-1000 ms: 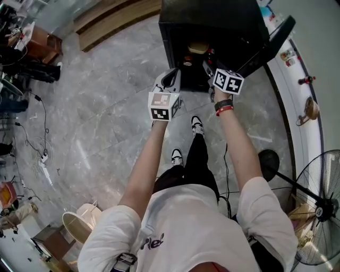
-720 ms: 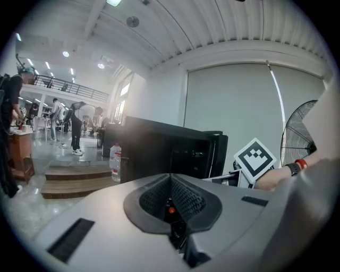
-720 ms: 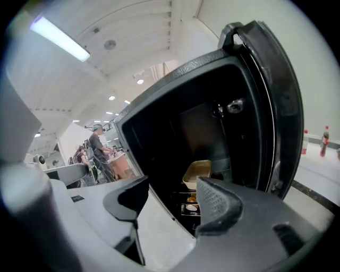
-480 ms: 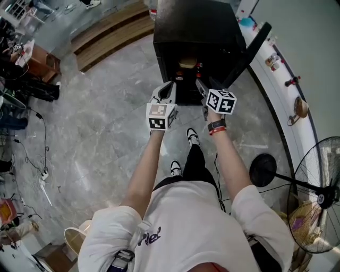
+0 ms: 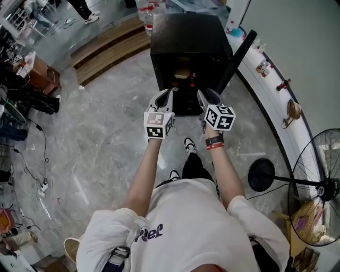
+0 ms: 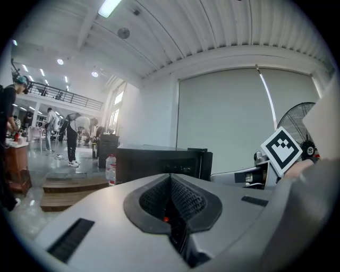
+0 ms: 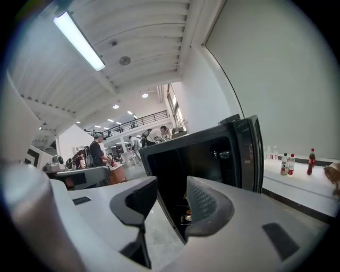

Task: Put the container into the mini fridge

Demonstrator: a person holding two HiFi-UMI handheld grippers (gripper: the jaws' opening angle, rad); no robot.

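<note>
- The hall was bright and evenly lit, in daylight-white tones.
- A long tube light [image 7: 78, 42] on the ribbed ceiling glared white in the right gripper view, and another lamp [image 6: 109, 7] burned out to white at the top of the left gripper view.
- The polished floor [image 5: 101, 133] carried a pale sheen, with only faint, soft shadows.
- The inside of the mini fridge [image 5: 183, 79] stayed dark, so its contents were hard to make out.
- Both gripper views bowed straight lines strongly and had black corners.
- The head view was sharp, with mild stretching at its edges.
</note>
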